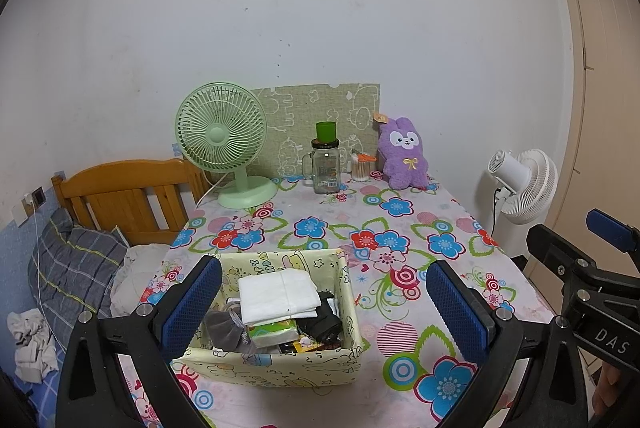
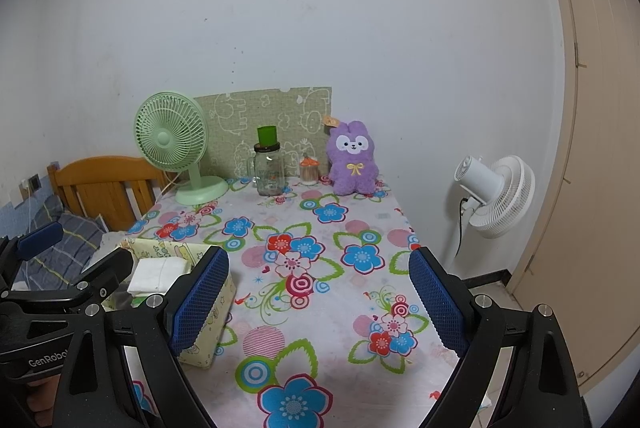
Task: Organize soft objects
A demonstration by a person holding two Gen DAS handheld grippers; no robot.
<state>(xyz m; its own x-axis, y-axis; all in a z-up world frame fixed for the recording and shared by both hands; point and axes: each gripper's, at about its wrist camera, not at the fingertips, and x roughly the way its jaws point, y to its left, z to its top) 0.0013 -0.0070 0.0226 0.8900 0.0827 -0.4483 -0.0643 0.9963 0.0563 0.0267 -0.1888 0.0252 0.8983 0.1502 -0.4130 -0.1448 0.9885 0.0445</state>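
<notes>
Both grippers, left (image 1: 324,302) and right (image 2: 319,302), fingers apart, empty. Yellow cartoon-print fabric storage box (image 1: 280,364) near; I risk tipping glass mason jar (image 1: 326,170) beside far purple plush bunny (image 1: 402,154).

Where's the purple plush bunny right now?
The bunny sits upright at the table's far right corner in both views, against the green mat, just right of the cotton swab jar.

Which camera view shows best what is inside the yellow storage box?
The left wrist view: it looks down into the storage box, showing the folded white cloth and items beneath. In the right wrist view, the left gripper hides most of the box.
</notes>
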